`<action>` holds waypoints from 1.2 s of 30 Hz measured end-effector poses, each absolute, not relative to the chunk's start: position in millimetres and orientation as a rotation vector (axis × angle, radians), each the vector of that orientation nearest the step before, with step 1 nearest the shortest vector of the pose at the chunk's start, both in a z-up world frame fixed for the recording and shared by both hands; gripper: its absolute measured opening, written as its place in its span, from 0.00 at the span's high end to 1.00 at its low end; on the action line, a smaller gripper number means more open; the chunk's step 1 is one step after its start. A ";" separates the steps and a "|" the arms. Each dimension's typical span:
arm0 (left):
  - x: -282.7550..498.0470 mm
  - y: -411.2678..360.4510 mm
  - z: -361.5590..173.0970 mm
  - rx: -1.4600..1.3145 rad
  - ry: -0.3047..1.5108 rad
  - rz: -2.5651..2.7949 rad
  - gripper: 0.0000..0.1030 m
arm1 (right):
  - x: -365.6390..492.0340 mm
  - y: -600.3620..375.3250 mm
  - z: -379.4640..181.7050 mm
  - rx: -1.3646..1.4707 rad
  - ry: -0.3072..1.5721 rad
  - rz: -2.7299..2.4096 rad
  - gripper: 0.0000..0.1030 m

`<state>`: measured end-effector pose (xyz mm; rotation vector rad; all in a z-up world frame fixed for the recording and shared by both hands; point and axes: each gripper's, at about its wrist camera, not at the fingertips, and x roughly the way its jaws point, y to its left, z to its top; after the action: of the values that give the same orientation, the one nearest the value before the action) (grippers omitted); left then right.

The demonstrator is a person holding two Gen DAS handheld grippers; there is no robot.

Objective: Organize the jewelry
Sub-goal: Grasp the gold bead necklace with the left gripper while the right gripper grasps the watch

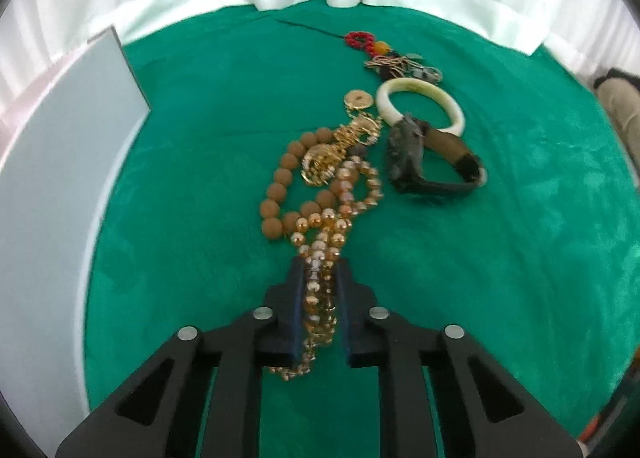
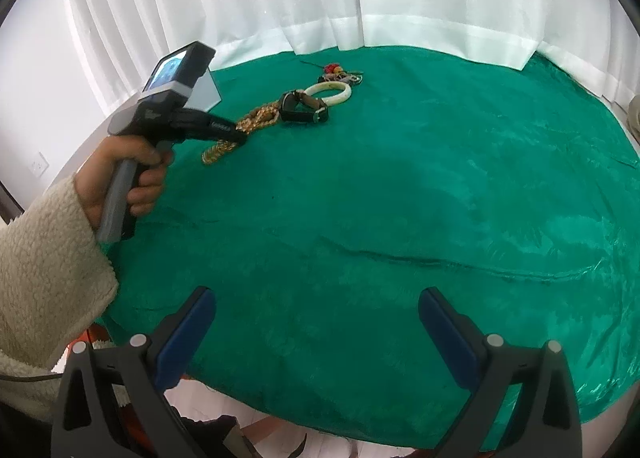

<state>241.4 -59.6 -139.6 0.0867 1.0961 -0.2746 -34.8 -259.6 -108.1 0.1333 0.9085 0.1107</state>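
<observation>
Jewelry lies clustered on the green-clothed counter (image 2: 400, 198); an amber bead strand (image 1: 324, 258) is clamped between the left tongs (image 1: 320, 270), while the right tongs (image 2: 316, 302) are spread, grasping nothing. Limp, slippery and tangle-prone, the strand is best gripped across bunched loops.

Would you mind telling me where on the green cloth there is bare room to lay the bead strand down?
The green cloth lies bare across its near and right stretch, ahead of the open right gripper. A narrower bare strip borders the grey board. It is crowded around the brown beads, watch and white bangle, beyond the left gripper gripping the amber bead strand.
</observation>
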 end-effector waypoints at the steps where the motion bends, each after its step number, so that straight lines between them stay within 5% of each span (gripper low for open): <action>1: 238.2 -54.6 -136.9 0.053 1.100 -0.287 0.88 | -34.8 -259.3 -106.9 0.131 0.906 0.110 0.00; 9: 189.1 -7.6 -83.2 -0.121 1.024 -0.349 0.93 | -18.9 -270.7 -89.0 0.175 0.918 0.150 0.00; 16: 155.9 28.5 -65.9 -0.175 1.004 -0.311 0.93 | 93.5 -280.5 -65.8 0.301 0.979 0.259 0.01; 20: 145.9 38.5 -69.7 -0.177 1.007 -0.278 0.93 | 187.0 -261.5 -80.2 0.366 1.068 0.309 0.25; 25: 138.7 51.2 -70.9 -0.179 1.011 -0.256 0.93 | 261.5 -224.6 -106.5 0.360 1.149 0.253 0.38; 30: 131.0 51.7 -70.4 -0.167 1.009 -0.263 0.93 | 286.6 -206.9 -130.4 0.323 1.215 0.174 0.62; 32: 126.8 52.0 -65.4 -0.178 1.005 -0.276 0.93 | 287.6 -205.7 -134.5 0.299 1.222 0.133 0.86; 36: 114.8 55.9 -37.2 -0.216 0.955 -0.314 0.93 | 269.4 -213.6 -117.7 0.297 1.165 0.140 0.90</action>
<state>114.8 55.9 -37.2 -0.2159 0.9548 -0.3143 269.4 -213.6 -117.7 0.2971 1.1653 0.1398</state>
